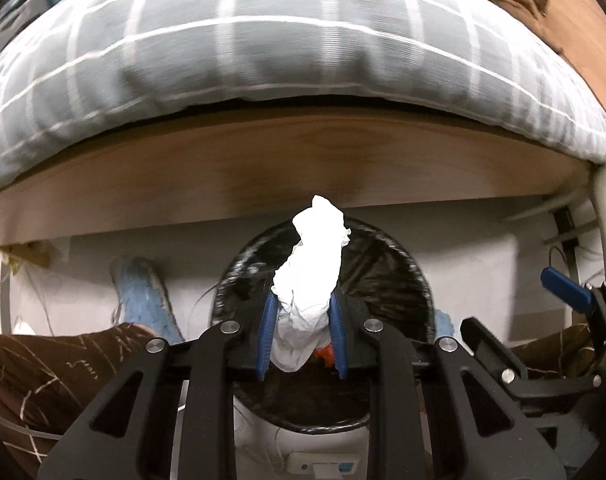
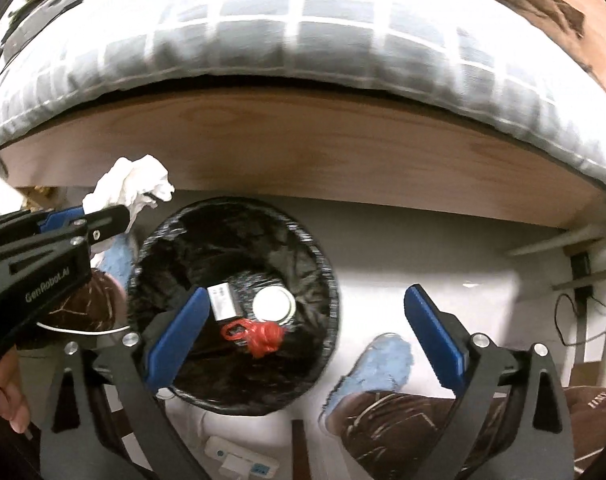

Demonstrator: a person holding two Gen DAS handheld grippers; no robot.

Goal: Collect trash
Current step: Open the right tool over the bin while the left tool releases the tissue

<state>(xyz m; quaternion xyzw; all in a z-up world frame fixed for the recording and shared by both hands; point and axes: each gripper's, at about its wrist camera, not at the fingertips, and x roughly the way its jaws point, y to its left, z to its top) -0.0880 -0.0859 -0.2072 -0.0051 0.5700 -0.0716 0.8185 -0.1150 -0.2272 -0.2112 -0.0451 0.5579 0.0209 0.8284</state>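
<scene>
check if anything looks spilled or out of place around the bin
Nothing spilled. The black-lined round bin stands upright with a red knotted bag, a small white box and a round lid inside. The crumpled white tissue is clamped in the left gripper, not yet dropped.

Both views are evenly lit indoors. Fisheye distortion bows the bed frame (image 1: 287, 160) and darkens corners. The white tissue (image 1: 309, 264) is overexposed. Motion blur softens the bedding (image 2: 303, 32), more in the right view
</scene>
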